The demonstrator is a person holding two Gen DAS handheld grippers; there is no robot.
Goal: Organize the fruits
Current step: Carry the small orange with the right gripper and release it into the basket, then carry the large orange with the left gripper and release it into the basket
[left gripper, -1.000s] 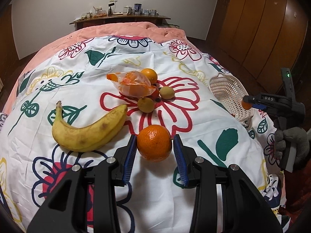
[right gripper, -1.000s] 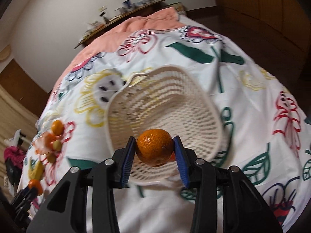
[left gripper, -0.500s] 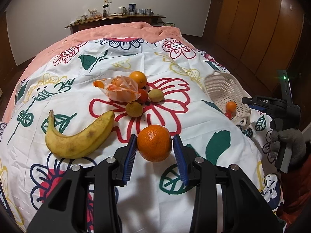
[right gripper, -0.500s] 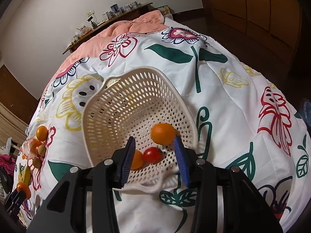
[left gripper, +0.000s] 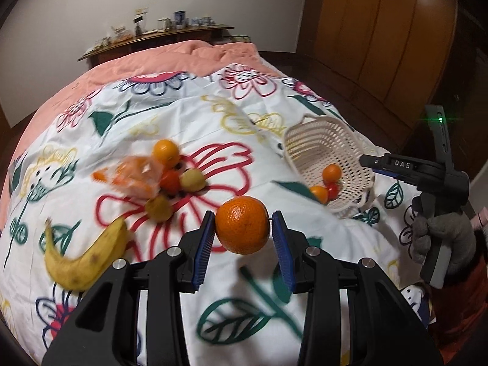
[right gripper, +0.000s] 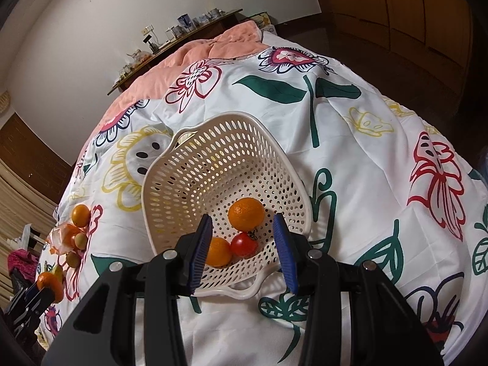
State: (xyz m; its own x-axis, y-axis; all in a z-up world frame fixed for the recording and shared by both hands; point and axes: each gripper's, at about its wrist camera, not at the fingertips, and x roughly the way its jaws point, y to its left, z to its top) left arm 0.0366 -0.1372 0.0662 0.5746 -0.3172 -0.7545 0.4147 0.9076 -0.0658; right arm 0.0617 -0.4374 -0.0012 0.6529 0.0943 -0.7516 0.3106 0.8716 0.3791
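Observation:
My left gripper (left gripper: 242,215) is shut on a large orange (left gripper: 242,231), lifted above the flowered bedspread. To its right lies a white perforated basket (left gripper: 323,146), tipped toward me, with two small oranges (left gripper: 332,173) and a tomato (left gripper: 334,189) inside. My right gripper (right gripper: 242,217) hovers open over the basket's near rim (right gripper: 241,294), with nothing between its blue pads. Beyond the pads sit an orange (right gripper: 246,214), a second orange (right gripper: 217,251) and the tomato (right gripper: 244,244). The right gripper (left gripper: 381,164) shows by the basket in the left wrist view, held by a gloved hand (left gripper: 442,238).
A banana (left gripper: 82,259) lies at the left. Mid-bed sits a pile: an orange (left gripper: 166,150), a plastic bag of fruit (left gripper: 137,177), a tomato (left gripper: 170,181) and two greenish fruits (left gripper: 192,180). A wooden wardrobe (left gripper: 381,30) stands right of the bed, a cluttered shelf (left gripper: 158,32) behind.
The right gripper let its orange go into the basket, where it now rests with the other orange and the tomato. The left gripper carried its orange rightward, toward the basket.

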